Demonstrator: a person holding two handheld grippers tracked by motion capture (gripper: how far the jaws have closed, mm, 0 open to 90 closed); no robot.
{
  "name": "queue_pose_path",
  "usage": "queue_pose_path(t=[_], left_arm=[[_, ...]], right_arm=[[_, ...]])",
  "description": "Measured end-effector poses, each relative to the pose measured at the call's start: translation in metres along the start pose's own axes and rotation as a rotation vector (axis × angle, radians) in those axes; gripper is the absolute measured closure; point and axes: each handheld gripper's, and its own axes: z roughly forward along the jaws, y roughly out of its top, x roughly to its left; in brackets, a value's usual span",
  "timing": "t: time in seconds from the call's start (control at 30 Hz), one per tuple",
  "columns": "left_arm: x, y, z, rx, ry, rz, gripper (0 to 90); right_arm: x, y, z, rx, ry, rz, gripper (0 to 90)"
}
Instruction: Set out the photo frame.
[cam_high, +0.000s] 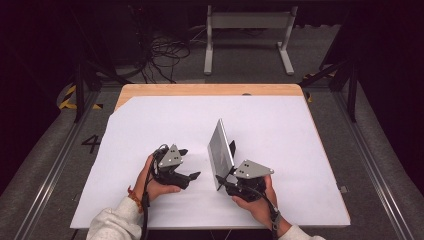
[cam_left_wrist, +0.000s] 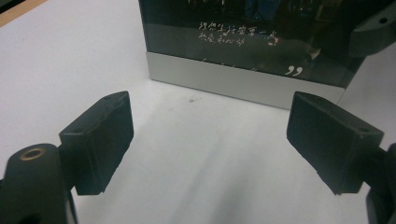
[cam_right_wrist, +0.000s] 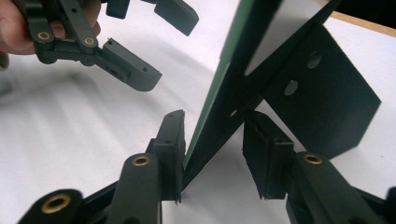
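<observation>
Under both grippers, table: a wooden table (cam_high: 210, 90) covered by a white sheet (cam_high: 150, 125); a strip of bare wood shows at the far edge.
Floor beyond the table: a painted digit "4" (cam_high: 91, 143) lies off to the left gripper's side; yellow-and-black tape and loose cables lie farther back in the dark, too dim to follow.
Frame: a standing picture frame (cam_high: 221, 150) rests upright on the sheet between the two grippers, its near lower corner at the right gripper.
Frame face: in the left gripper view the frame (cam_left_wrist: 243, 81) stands just ahead of the open jaws, with a dark glossy panel above a silver bottom band; the top is cut off.
Writing: two short lines of pale handwritten script and a closing quotation mark sit on the dark panel; the characters are too small and blurred to read.
Frame back: in the right gripper view a black prop (cam_right_wrist: 322, 98) with two round holes leans out behind the frame (cam_right_wrist: 219, 116).
Right gripper: the right gripper (cam_right_wrist: 212, 154) has its jaws narrow around the frame's lower edge; the left pad (cam_right_wrist: 170, 140) touches the face, while contact at the other pad is hard to tell.
Left gripper: the left gripper (cam_left_wrist: 208, 140) has its jaws spread wide with nothing between them, just short of the frame.
</observation>
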Motion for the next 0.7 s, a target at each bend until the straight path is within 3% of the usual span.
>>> queue_pose_path(t=[0.3,0.4,0.5,0.7], left_arm=[[0.0,0.0,0.001,0.003,-0.007,-0.006,15.8],[0.001,0.001,0.0,0.0,-0.012,0.0,15.8],[0.004,0.0,-0.001,-0.014,-0.019,-0.03,15.9],[0.001,0.001,0.001,-0.003,-0.025,-0.025,15.9]], right_arm=[[-0.022,-0.004,-0.01,0.009,0.004,0.037,70.4],[-0.023,-0.004,-0.01,0.01,0.007,0.036,70.5],[-0.027,-0.003,-0.008,0.006,0.02,0.054,70.1],[-0.031,-0.003,-0.006,0.001,0.042,0.08,71.1]])
